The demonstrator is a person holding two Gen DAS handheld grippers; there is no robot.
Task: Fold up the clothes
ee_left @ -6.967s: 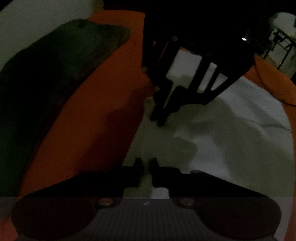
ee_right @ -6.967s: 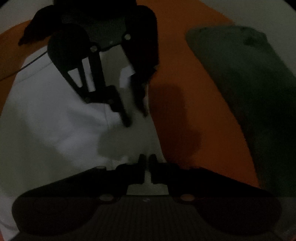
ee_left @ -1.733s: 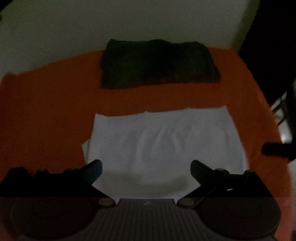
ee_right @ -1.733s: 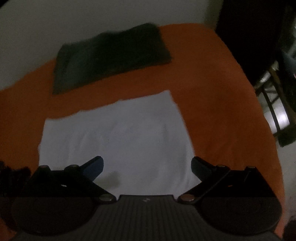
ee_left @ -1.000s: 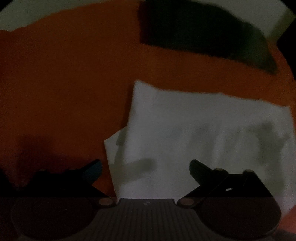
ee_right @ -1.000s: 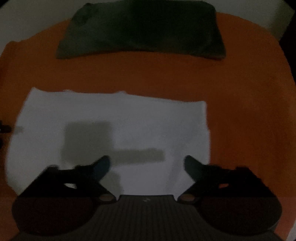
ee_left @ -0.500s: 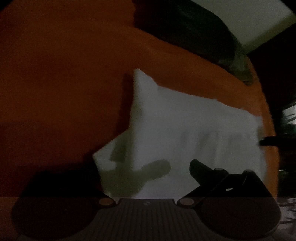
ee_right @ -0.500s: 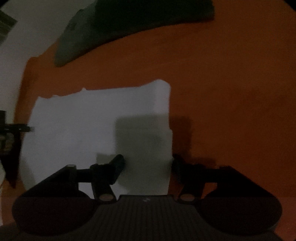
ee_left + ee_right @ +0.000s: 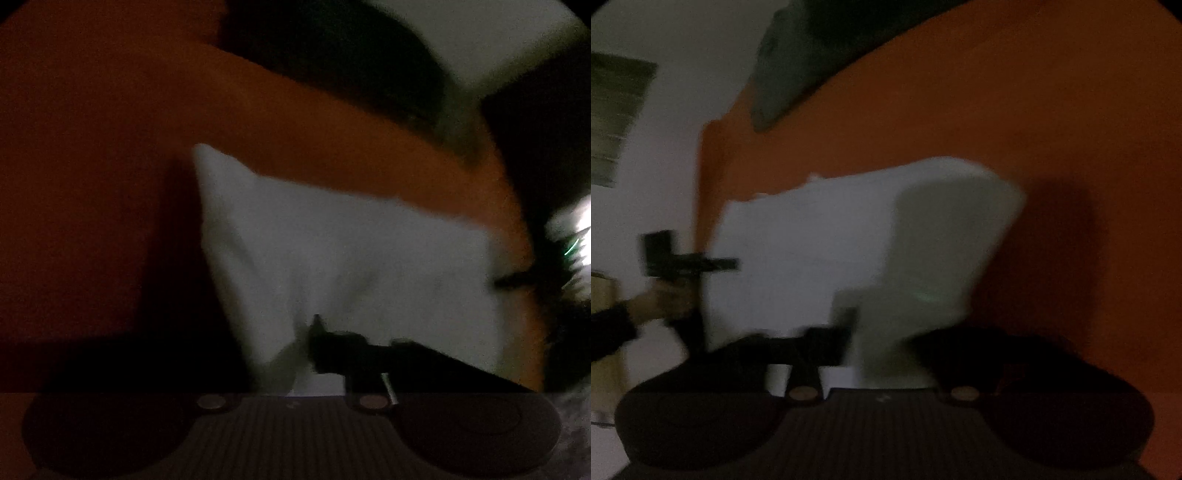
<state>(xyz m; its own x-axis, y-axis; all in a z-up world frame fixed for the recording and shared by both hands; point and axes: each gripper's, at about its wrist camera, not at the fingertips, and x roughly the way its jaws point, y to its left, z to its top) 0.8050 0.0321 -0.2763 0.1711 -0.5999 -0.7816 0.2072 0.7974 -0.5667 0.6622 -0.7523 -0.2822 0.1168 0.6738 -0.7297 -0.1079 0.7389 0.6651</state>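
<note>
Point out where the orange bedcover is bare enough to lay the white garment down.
Bare orange bedcover runs between the white garment and the dark folded cloth, and off the garment's right edge. Crowded spots: the dark cloth and the garment ends, where left gripper and right gripper hold it.

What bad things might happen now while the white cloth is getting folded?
1. The white cloth is pinched only at its near corners by the left gripper and right gripper, so a corner might slip out.
2. The pictures are dark and blurry, so the fold may land crooked on the orange cover.
</note>
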